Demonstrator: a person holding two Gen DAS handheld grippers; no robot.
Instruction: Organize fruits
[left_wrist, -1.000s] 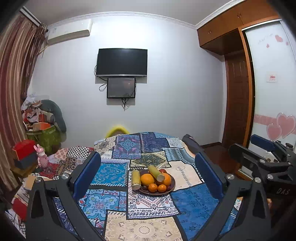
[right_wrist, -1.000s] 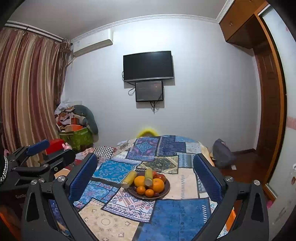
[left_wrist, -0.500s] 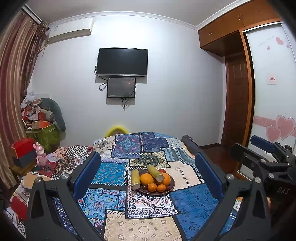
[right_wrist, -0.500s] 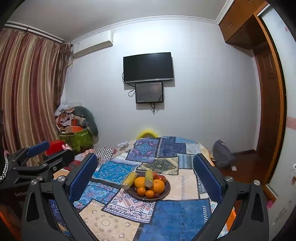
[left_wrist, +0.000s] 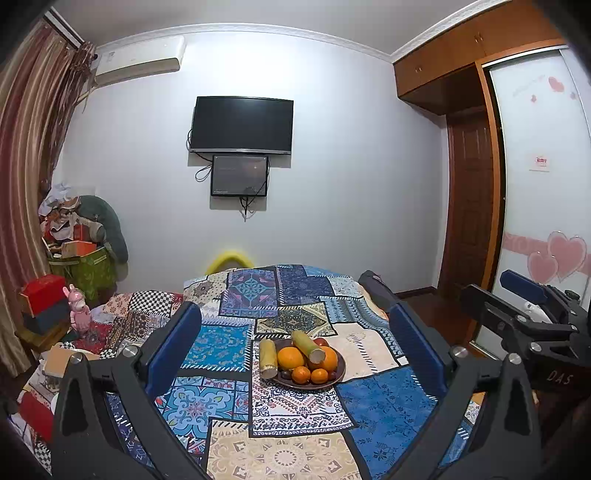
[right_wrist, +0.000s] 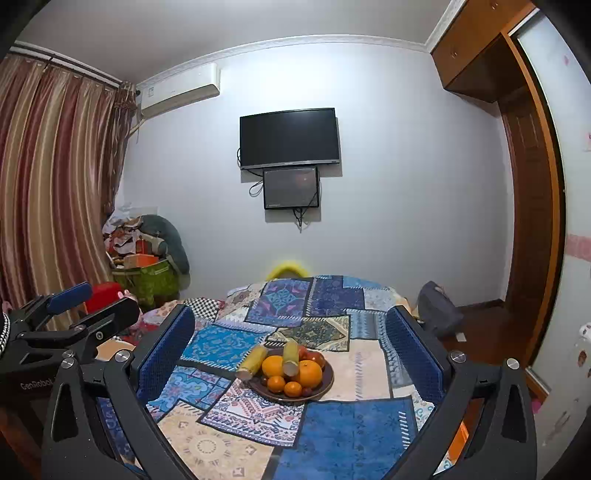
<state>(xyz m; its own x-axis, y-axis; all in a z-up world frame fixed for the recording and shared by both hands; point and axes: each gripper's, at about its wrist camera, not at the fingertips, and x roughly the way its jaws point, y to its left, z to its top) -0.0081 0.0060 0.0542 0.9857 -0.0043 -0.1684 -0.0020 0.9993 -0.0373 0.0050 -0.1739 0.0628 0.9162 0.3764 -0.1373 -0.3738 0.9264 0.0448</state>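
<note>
Both grippers are held up above a table w/ a patchwork cloth (left_wrist: 380, 402), pointed at the far wall. The left gripper (left_wrist: 295, 339) has its fingers spread wide, nothing between them but air. Same deal for the right gripper (right_wrist: 291, 343), fingers wide apart and holding nothing.

The fruit is all on a dark plate (left_wrist: 338, 373) sitting roughly mid-table, framed between the blue pads in both views but well apart from them. On it: a couple of big oranges (left_wrist: 290, 357), two smaller ones (left_wrist: 301, 374) at the near edge, something red (right_wrist: 314, 357) toward the back, and some small dark fruits, too small to tell what they are. Two yellow-green stalk pieces, prob sugarcane (left_wrist: 308, 346), are there too; one lies across the top of the pile, the other (left_wrist: 268, 358) leans on the plate's left edge w/ its far end out over the cloth.

From the left wrist cam, the right gripper shows at the far right edge; the right wrist cam catches the left one at the far left.

Background: TV (left_wrist: 242, 124) on the wall w/ a smaller screen (left_wrist: 239, 175) right under it, striped curtains (right_wrist: 55, 192) on the left, wooden wardrobe (left_wrist: 472, 48) on the right.
</note>
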